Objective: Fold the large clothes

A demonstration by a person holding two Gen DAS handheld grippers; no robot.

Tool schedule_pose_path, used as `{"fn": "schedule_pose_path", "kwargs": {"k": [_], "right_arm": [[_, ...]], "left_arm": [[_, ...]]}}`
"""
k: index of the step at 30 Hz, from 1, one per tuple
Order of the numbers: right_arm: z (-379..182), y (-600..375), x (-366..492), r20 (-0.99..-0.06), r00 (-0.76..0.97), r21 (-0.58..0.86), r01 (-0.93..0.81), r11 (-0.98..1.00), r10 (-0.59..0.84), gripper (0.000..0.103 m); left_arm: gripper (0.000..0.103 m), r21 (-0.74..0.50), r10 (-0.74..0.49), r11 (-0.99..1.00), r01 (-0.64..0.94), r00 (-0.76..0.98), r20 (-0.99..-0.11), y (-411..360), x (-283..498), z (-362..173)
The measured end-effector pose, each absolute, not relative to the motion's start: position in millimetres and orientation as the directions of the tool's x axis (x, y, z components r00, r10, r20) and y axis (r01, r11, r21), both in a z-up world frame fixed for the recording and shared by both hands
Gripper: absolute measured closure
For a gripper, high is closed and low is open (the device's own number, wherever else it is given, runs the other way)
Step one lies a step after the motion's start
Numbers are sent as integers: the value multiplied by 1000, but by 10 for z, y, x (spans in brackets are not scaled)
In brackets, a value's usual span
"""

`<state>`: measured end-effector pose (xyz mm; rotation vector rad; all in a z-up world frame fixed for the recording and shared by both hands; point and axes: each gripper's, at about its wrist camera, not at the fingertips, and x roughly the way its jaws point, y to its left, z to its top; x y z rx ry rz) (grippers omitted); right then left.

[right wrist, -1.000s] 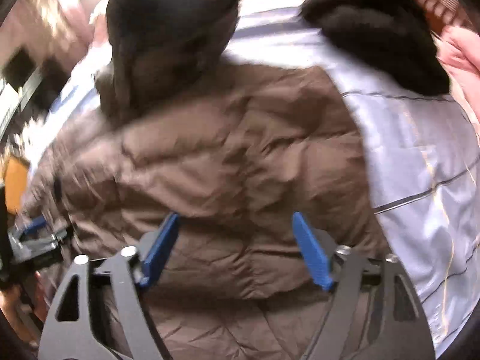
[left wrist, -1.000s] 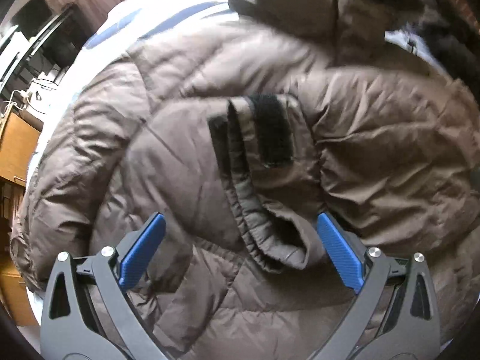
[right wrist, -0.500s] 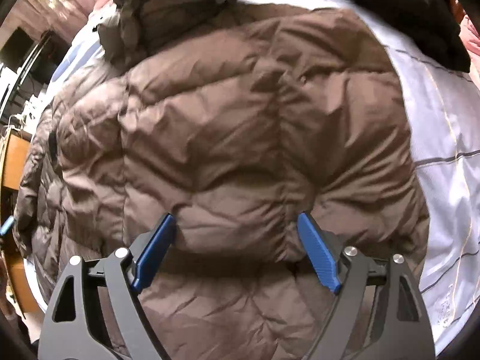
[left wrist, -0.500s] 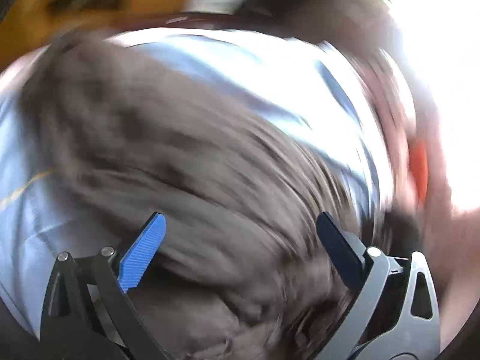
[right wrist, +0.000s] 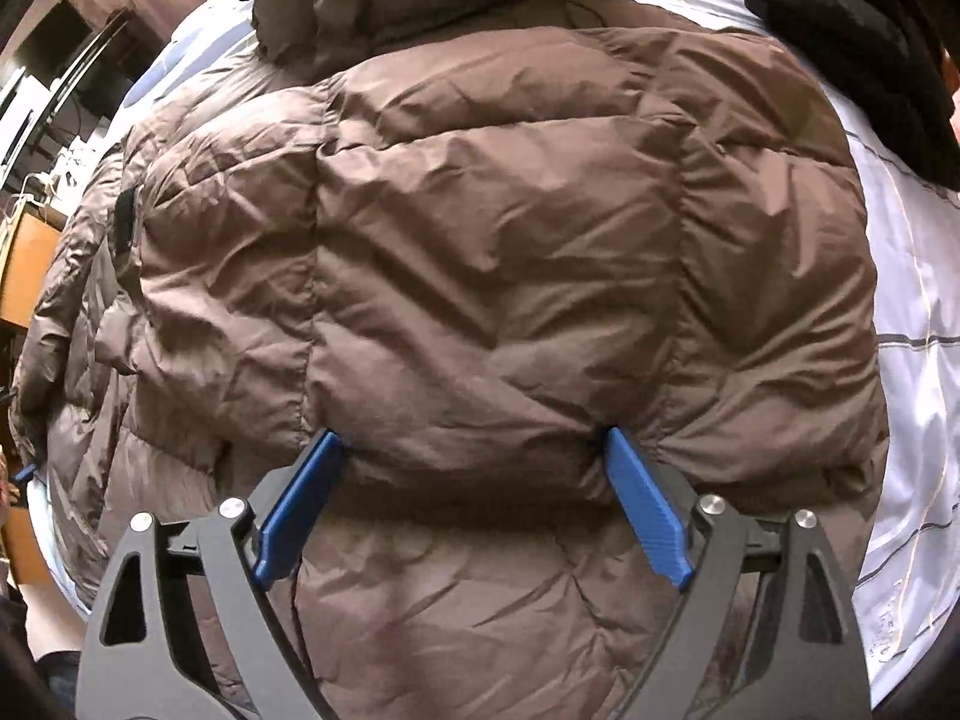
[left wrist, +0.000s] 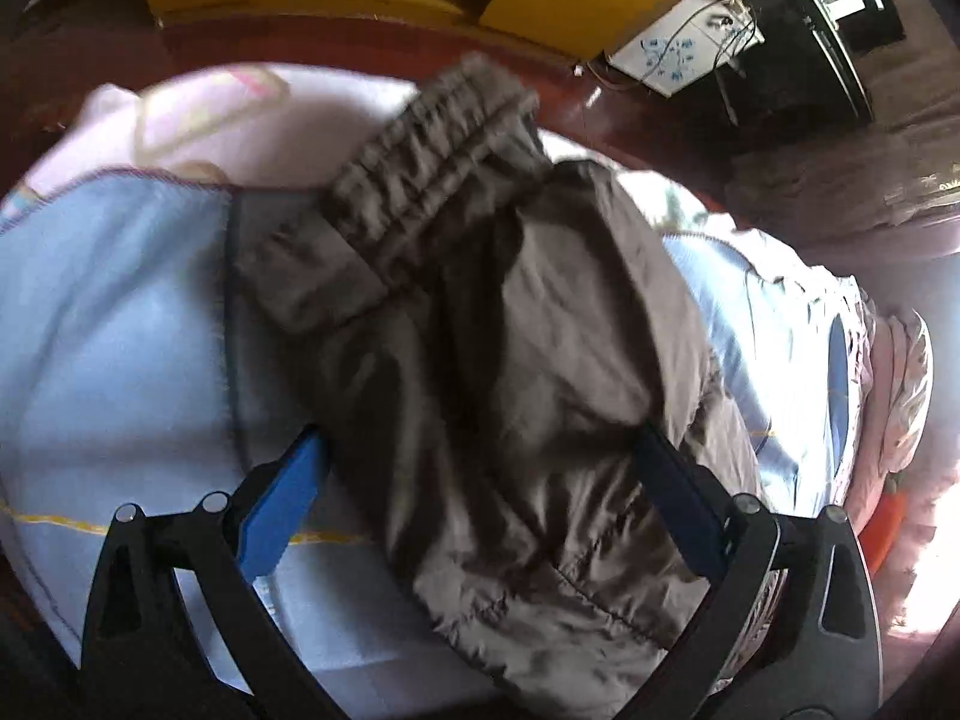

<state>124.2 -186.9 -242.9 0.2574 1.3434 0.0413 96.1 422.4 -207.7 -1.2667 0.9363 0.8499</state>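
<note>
On the pale-blue bedsheet (left wrist: 120, 324) lies a brown jacket (right wrist: 510, 252), both jaws spread.

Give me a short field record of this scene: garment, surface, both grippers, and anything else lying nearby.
garment: brown puffer jacket, spread on the bed
sleeve: ribbed cuff lies ahead of the left gripper
surface: pale blue bedsheet
left gripper: open, straddling the sleeve
right gripper: open, fingertips pressed into the jacket
nearby: black garment at the top right of the right view
</note>
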Motion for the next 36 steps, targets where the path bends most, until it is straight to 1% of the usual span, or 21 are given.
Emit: {"fn": "schedule_pose_path", "kwargs": {"k": [1, 2, 3, 4, 5, 6, 7, 10, 11, 13, 16, 18, 20, 22, 25, 27, 29, 32, 34, 35, 36], "right_arm": [[-2424, -1846, 1251, -957, 232, 205, 109, 973, 176, 14], [-2418, -1837, 1254, -956, 234, 204, 104, 973, 176, 14], [-2417, -1818, 1274, -956, 236, 206, 102, 973, 177, 14], [-2415, -1809, 1293, -955, 237, 209, 102, 972, 181, 14], [-2413, -1807, 1305, -953, 239, 216, 105, 971, 186, 14], [-2412, -1799, 1315, -952, 240, 221, 109, 969, 190, 14], [-2410, -1815, 1317, -950, 241, 232, 115, 966, 199, 14], [-2392, -1871, 1287, -946, 242, 250, 127, 960, 214, 14], [-2388, -1876, 1293, -945, 243, 253, 128, 959, 217, 14], [-2353, -1893, 1296, -942, 253, 262, 132, 956, 223, 14], [-2271, -1925, 1304, -934, 275, 272, 130, 954, 228, 14], [-2218, -1928, 1308, -930, 289, 273, 129, 953, 227, 14], [-2190, -1934, 1310, -927, 300, 273, 130, 953, 225, 14], [-2163, -1959, 1311, -924, 309, 277, 135, 951, 226, 14], [-2092, -2028, 1290, -912, 337, 298, 150, 943, 235, 14], [-2012, -2080, 1286, -899, 373, 306, 159, 939, 230, 14], [-1925, -2144, 1285, -881, 416, 323, 175, 930, 227, 14], [-1780, -2321, 1252, -827, 495, 407, 202, 891, 266, 13], [-1724, -2420, 1240, -798, 529, 455, 218, 863, 288, 9], [-1711, -2459, 1242, -784, 542, 479, 218, 850, 302, 6], [-1707, -2482, 1246, -771, 548, 503, 214, 837, 324, 5]], "left_arm": [[4, -400, 6, 99, -911, 402, -916, 4211, 1002, -2106], [8, -411, 5, 68, -909, 412, -911, 4221, 987, -2141], [16, -421, 13, 59, -905, 423, -906, 4214, 993, -2144], [42, -437, 20, 70, -897, 439, -898, 4228, 955, -2133], [73, -471, 15, 107, -876, 475, -880, 4212, 1004, -2108], [84, -517, 4, 130, -846, 522, -853, 4195, 1049, -2070], [90, -535, 12, 132, -834, 541, -841, 4184, 1057, -2027], [92, -583, 96, 165, -795, 602, -793, 4069, 1070, -1668], [92, -592, 135, 229, -773, 628, -767, 3957, 1116, -1439], [92, -568, 204, 416, -710, 681, -703, 3633, 1308, -969], [92, -518, 193, 647, -560, 777, -599, 3042, 1472, -478], [90, -526, 74, 739, -421, 827, -557, 2535, 1541, -295], [90, -566, -100, 775, -279, 831, -547, 2018, 1583, -231], [90, -572, -226, 805, -158, 810, -541, 1552, 1593, -206], [88, -535, -401, 843, 62, 735, -546, 779, 1629, -224], [84, -506, -497, 842, 187, 634, -592, 267, 1691, -377], [71, -495, -539, 836, 238, 533, -652, -70, 1725, -615], [68, -517, -571, 820, 243, 396, -719, -340, 1849, -1004], [66, -512, -564, 825, 237, 370, -738, -351, 2024, -1089], [61, -507, -559, 829, 235, 377, -739, -328, 2052, -1076], [57, -501, -551, 834, 232, 392, -736, -284, 2113, -1032]]}}
